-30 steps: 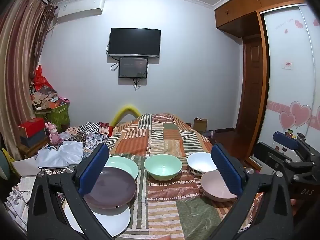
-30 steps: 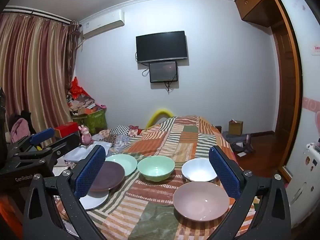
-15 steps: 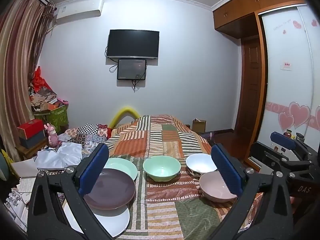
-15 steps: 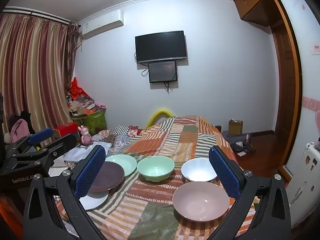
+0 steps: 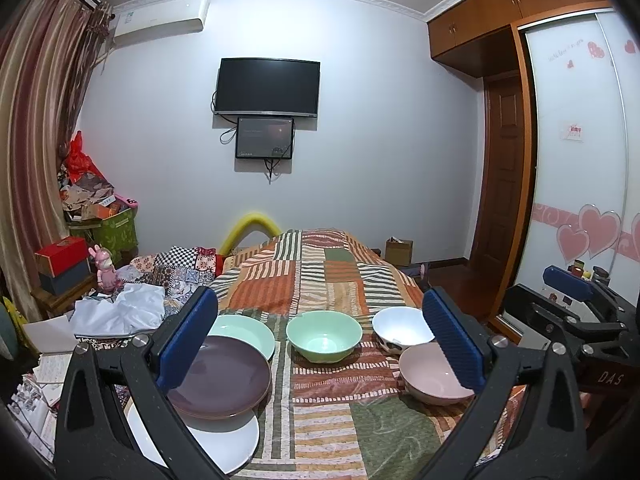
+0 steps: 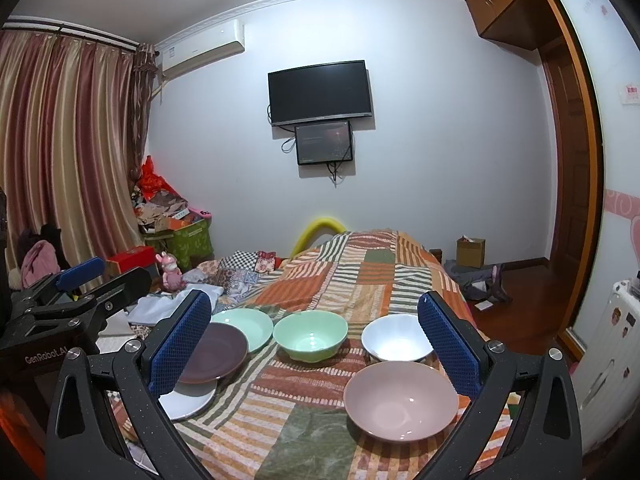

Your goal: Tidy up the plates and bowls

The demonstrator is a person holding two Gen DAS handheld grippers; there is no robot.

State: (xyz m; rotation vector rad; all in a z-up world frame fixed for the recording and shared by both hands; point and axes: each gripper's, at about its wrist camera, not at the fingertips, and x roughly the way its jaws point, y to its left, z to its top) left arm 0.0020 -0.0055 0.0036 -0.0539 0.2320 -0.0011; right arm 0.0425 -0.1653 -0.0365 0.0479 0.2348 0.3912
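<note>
On the patchwork bedspread (image 5: 332, 280) lie three plates at the left: a dark purple plate (image 5: 228, 376) overlaps a white plate (image 5: 224, 440) and a light green plate (image 5: 248, 332). To their right stand a green bowl (image 5: 324, 334), a white bowl (image 5: 400, 328) and a pink bowl (image 5: 428, 376). My left gripper (image 5: 320, 342) hovers open above the near edge, nothing between its fingers. My right gripper (image 6: 314, 348) is also open and empty, above the pink bowl (image 6: 400, 398) and the green bowl (image 6: 310, 336). Each gripper shows at the edge of the other's view.
Clothes, papers and a pink toy rabbit (image 5: 105, 268) clutter the floor left of the bed. Boxes and a green bin (image 5: 116, 232) stand by the curtain. A wardrobe with heart stickers (image 5: 588, 232) and a wooden door (image 5: 504, 184) are on the right.
Both grippers have barely shifted; the left view has tilted slightly. Plates and bowls have not moved, and both grippers stay open.
</note>
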